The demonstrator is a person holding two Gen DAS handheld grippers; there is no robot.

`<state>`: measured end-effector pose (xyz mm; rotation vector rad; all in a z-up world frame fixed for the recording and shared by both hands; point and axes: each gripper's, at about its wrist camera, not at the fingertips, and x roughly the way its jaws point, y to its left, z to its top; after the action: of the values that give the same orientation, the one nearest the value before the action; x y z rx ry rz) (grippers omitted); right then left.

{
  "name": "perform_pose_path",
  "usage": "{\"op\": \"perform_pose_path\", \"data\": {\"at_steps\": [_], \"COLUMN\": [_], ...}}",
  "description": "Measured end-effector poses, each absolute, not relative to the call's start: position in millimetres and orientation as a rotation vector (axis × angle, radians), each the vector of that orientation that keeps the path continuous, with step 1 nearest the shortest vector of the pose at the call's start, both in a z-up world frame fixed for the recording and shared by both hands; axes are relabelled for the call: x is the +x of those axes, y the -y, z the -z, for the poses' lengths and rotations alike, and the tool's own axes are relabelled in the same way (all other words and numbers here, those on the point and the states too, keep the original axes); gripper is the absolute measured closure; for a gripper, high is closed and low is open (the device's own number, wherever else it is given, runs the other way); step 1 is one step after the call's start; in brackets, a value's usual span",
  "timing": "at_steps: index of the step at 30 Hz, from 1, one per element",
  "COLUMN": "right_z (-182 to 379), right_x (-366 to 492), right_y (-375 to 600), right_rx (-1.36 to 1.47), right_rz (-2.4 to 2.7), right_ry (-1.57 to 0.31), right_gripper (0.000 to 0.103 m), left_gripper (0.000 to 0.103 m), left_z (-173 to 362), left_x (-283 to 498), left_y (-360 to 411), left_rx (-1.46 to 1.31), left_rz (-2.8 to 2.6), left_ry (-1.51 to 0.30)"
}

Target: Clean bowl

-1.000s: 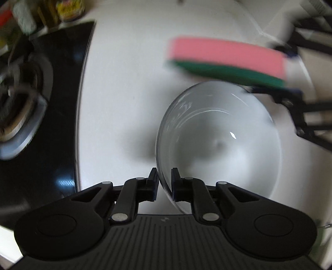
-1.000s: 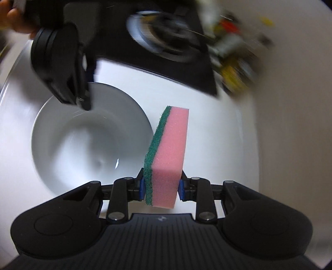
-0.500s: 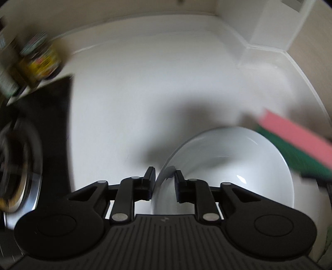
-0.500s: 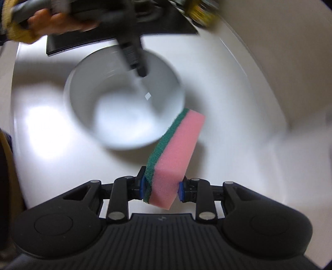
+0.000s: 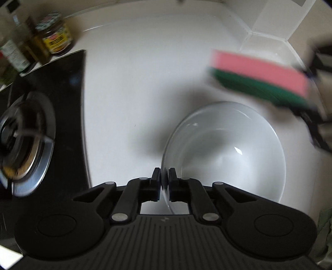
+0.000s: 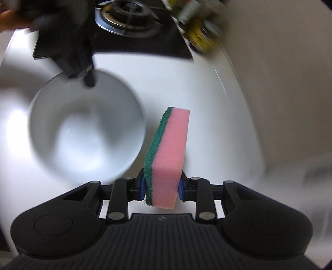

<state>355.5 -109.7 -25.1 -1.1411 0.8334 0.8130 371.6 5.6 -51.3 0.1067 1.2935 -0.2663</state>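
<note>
A white bowl (image 5: 224, 157) sits on the white counter (image 5: 132, 87), empty inside. My left gripper (image 5: 164, 176) has its jaws closing on the bowl's near rim, a pad pressed against each side. In the right wrist view the same bowl (image 6: 87, 133) lies at the left, with the left gripper (image 6: 89, 80) on its far rim. My right gripper (image 6: 160, 184) is shut on a pink sponge with a green scrub face (image 6: 168, 155). The sponge hangs just right of the bowl, outside it. From the left wrist view the sponge (image 5: 259, 76) is blurred above the bowl's far edge.
A black glass hob (image 5: 41, 116) with a steel gas burner (image 5: 22, 143) borders the counter on the left. Jars and bottles (image 5: 55, 35) stand behind it. A tiled wall corner (image 5: 267, 25) closes the back right. A person's hand (image 6: 8, 18) shows at top left.
The left gripper's pads loosened around the bowl's rim, then closed on it again. The sponge dipped toward the bowl's rim and then lifted back beside the bowl.
</note>
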Motion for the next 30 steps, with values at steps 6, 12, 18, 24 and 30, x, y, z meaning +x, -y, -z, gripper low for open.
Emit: {"op": "perform_pose_path", "data": {"at_steps": [6,12,18,24,30], "right_z": [42,41,38,28,-1], "right_x": [346,348,302,277,309], "right_y": [58,84,165,205,188], "right_rx": [-1.484,-1.332,-0.912,-0.673,-0.771], "right_rz": [-1.047,-0.936,-0.731,-0.621,-0.622], "right_ry": [-0.714,-0.870,-1.093,-1.145,-0.998], "right_gripper": [0.078,0.078,0.078,0.078,0.078], "left_gripper": [0.099,0.087,0.075,0.079,0.088], "left_z": [52,53,52,51,41], "left_x": [365,383,412,428,413], "left_y": [-17,-3,24,42,18], "left_rx": [0.048,0.113,0.244,0.339,0.283], "left_rz": [0.252,0.252,0.323,0.348,0.288], "left_ry": [-1.252,-1.179,-1.115,-1.096,-1.173]}}
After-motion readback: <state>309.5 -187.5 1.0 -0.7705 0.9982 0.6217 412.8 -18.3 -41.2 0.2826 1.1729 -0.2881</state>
